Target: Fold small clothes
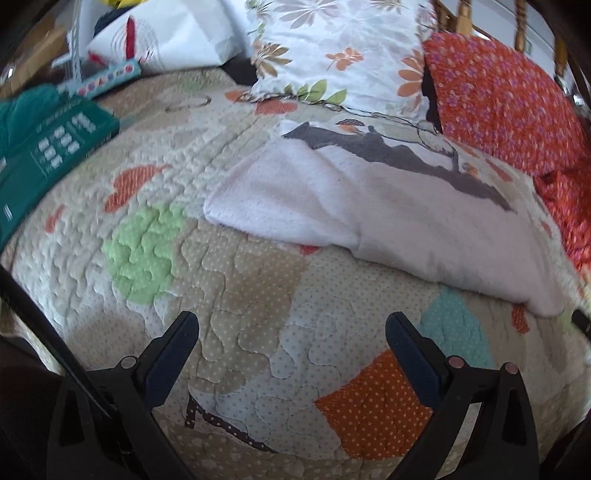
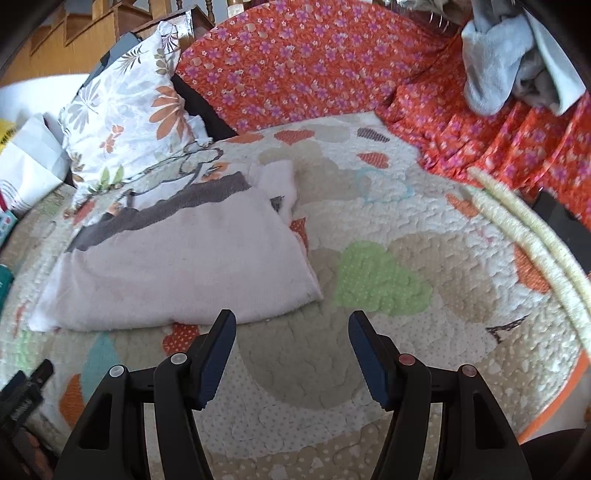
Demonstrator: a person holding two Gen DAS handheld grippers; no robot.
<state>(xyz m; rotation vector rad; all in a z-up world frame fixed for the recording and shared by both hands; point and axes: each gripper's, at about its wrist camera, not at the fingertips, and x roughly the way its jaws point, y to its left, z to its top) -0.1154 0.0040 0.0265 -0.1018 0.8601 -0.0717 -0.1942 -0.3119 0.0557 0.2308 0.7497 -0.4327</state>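
A small white garment with a grey band (image 1: 388,206) lies folded on the patchwork quilt (image 1: 236,280). It also shows in the right wrist view (image 2: 177,266), left of centre. My left gripper (image 1: 291,328) is open and empty, hovering over the quilt in front of the garment, apart from it. My right gripper (image 2: 291,328) is open and empty, just past the garment's near right corner, not touching it.
A floral pillow (image 1: 332,48) and an orange flowered cover (image 2: 314,62) lie behind the garment. A green book (image 1: 48,155) and a white bag (image 1: 166,33) lie at the left. A pale grey clothes pile (image 2: 509,59) sits far right. Two cream cords (image 2: 532,243) cross the quilt's right side.
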